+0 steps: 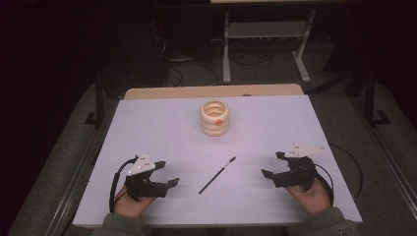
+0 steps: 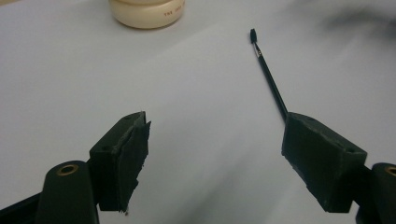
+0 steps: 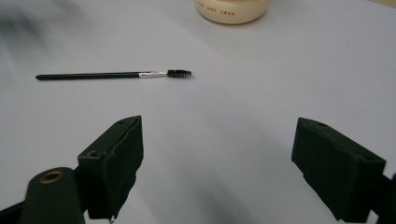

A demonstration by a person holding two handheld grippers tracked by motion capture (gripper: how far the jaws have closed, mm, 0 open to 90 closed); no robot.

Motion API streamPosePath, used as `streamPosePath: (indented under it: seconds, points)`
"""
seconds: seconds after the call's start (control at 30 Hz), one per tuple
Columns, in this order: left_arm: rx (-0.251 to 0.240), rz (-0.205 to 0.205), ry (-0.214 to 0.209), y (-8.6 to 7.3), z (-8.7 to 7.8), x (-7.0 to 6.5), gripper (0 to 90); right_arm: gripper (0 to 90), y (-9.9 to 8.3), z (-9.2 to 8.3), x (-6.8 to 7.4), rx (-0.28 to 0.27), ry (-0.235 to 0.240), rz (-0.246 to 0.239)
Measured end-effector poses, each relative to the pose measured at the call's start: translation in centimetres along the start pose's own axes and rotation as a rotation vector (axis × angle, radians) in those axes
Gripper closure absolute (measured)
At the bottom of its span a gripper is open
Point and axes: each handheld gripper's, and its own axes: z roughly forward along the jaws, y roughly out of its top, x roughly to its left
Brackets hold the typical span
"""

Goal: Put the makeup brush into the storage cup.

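A thin black brush [image 1: 217, 175] with a small bristled tip lies slanted on the white table top [image 1: 167, 128], between my two hands. A cream ribbed holder [image 1: 215, 118] with an orange mark stands upright farther back, near the middle. My left gripper [image 1: 168, 173] rests near the front left, open, nothing between its jaws. In the left gripper view the brush [image 2: 268, 74] runs behind the right jaw and the holder [image 2: 147, 12] is at the top. My right gripper [image 1: 273, 164] rests at the front right, open and empty. The right gripper view has the brush [image 3: 112, 74] lying crosswise and the holder [image 3: 232, 10] beyond.
A wooden strip [image 1: 211, 91] borders the table's far edge. Beyond it stand a metal frame [image 1: 265, 44] and cables on a dark floor. Cables trail from both grippers over the table's front corners.
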Motion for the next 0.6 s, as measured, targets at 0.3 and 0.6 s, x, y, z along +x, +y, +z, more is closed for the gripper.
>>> streamPosePath:
  seconds: [0.3, 0.6]
  points:
    - [0.013, -0.001, -0.005, 0.09, 0.34, -0.16, 24.6, 15.7, -0.02, -0.03, -0.13, -0.002, 0.000, -0.001]
    - [0.015, 0.000, -0.006, 0.20, 0.36, -0.20, 25.4, 15.7, -0.02, -0.08, -0.12, -0.009, 0.002, -0.001]
